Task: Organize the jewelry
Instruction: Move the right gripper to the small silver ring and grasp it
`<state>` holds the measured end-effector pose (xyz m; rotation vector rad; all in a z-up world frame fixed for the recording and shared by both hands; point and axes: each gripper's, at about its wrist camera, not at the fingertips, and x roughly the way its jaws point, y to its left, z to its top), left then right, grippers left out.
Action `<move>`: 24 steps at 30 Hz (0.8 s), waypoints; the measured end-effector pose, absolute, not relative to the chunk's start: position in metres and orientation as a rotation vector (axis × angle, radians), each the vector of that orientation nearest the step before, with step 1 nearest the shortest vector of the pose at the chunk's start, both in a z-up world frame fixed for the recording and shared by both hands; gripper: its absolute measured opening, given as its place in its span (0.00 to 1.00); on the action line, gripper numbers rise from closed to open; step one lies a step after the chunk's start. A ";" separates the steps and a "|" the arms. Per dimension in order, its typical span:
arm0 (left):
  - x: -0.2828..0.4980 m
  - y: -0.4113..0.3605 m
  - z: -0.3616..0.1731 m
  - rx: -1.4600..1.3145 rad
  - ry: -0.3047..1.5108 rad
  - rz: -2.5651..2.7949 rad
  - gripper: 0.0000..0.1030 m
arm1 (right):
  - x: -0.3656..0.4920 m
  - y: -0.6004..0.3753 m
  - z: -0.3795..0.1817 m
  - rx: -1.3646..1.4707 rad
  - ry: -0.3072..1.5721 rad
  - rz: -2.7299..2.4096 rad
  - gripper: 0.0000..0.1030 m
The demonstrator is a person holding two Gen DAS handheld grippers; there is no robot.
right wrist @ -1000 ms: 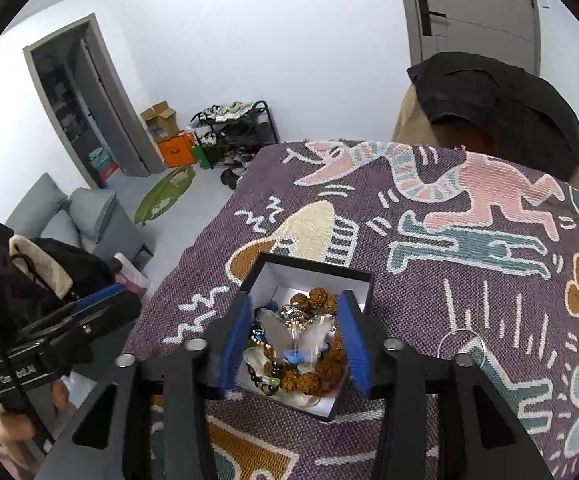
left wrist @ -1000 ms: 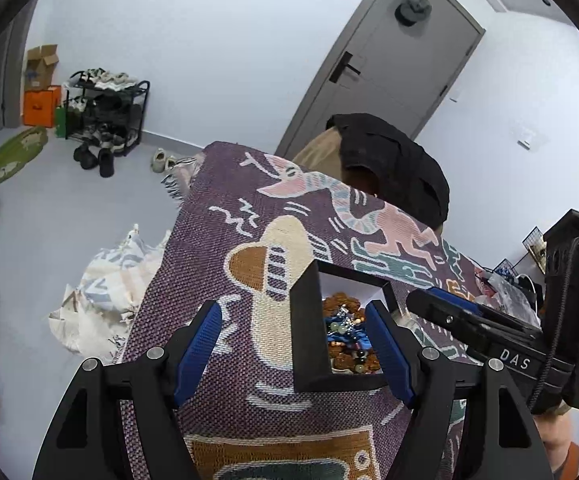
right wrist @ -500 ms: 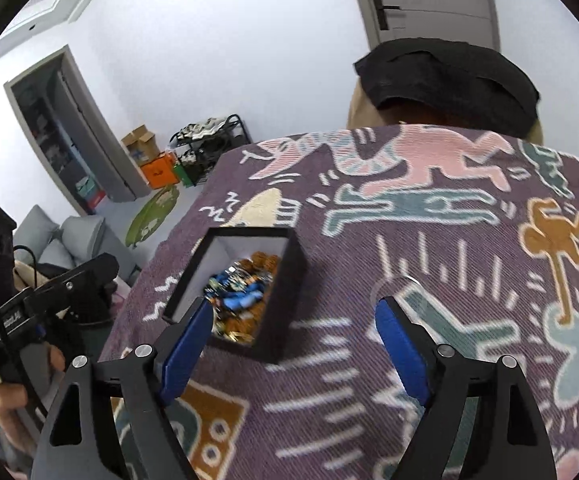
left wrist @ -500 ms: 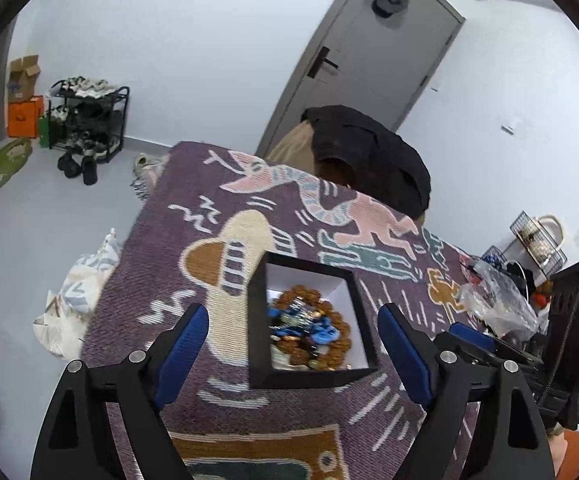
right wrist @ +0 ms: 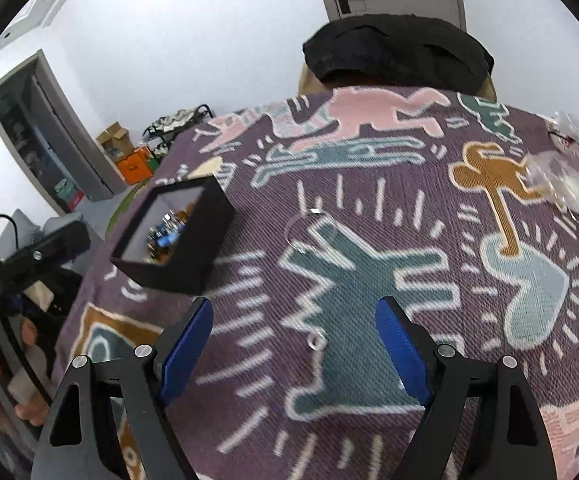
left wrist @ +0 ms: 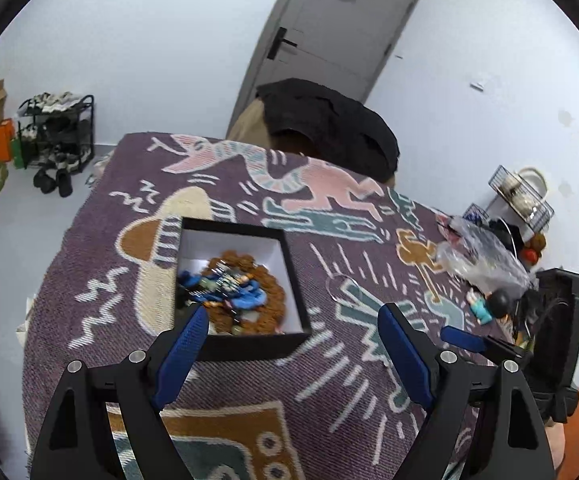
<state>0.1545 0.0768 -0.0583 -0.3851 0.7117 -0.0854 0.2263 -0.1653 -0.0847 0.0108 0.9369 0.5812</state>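
A black box (left wrist: 293, 280) with a white lining sits on the patterned purple cloth (left wrist: 89, 248) and holds a heap of bead bracelets, brown and blue (left wrist: 233, 288). My left gripper (left wrist: 293, 344) is open and empty just in front of the box. In the right wrist view the box (right wrist: 205, 240) lies to the upper left. My right gripper (right wrist: 293, 340) is open and empty above the cloth (right wrist: 469, 264). A thin clear ring (right wrist: 309, 228) lies on the cloth ahead of it, and a small ring (right wrist: 316, 340) lies between its fingers.
A crumpled clear plastic bag (left wrist: 477, 252) and a small toy figure (left wrist: 489, 304) lie at the cloth's right side. A chair with a black garment (left wrist: 329, 128) stands behind the table. A shoe rack (left wrist: 57, 132) and boxes stand on the floor at left.
Both grippers have opened and drawn back from the box. The right gripper has swung right, away from the box, over the cloth. The left gripper has let the box go.
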 end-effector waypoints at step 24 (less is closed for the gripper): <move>0.149 0.050 -0.097 -0.353 0.787 -0.086 0.68 | 0.220 -0.149 -0.135 -0.194 0.932 0.543 0.39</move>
